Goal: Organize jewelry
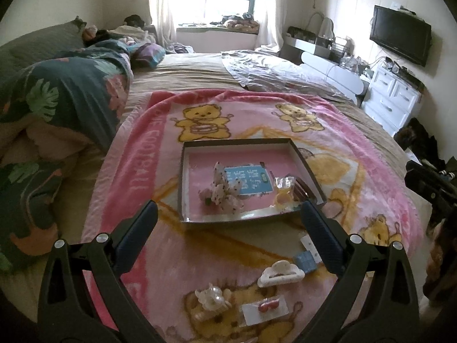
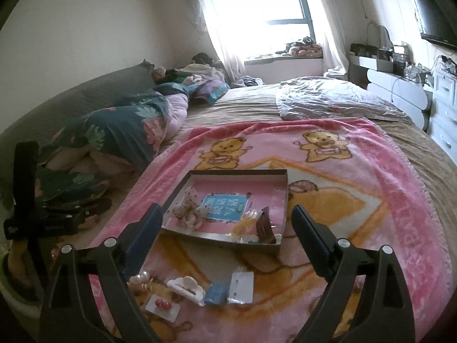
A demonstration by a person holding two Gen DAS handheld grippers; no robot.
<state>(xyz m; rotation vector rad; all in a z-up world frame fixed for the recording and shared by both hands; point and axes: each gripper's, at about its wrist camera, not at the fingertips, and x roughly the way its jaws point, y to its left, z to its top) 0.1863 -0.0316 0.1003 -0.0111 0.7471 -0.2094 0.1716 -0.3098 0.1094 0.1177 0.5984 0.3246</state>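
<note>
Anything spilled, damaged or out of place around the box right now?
Nothing spilled or broken. Several pieces lie outside the box on the blanket: a white claw clip, a red earring card, a blue card and a white card.

Ahead of the left claw point(image 1: 228, 214), whose jaws stood wide with nothing between them, lay the shallow tray point(image 1: 182, 177), its low walls the only barrier. Below it a white hair clip point(image 1: 280, 275), a card of red earrings point(image 1: 265, 308) and a blue packet point(image 1: 305, 260) cluttered the pink blanket point(image 1: 142, 171). To its left rose the bunched floral quilt point(image 1: 71, 97).
</note>
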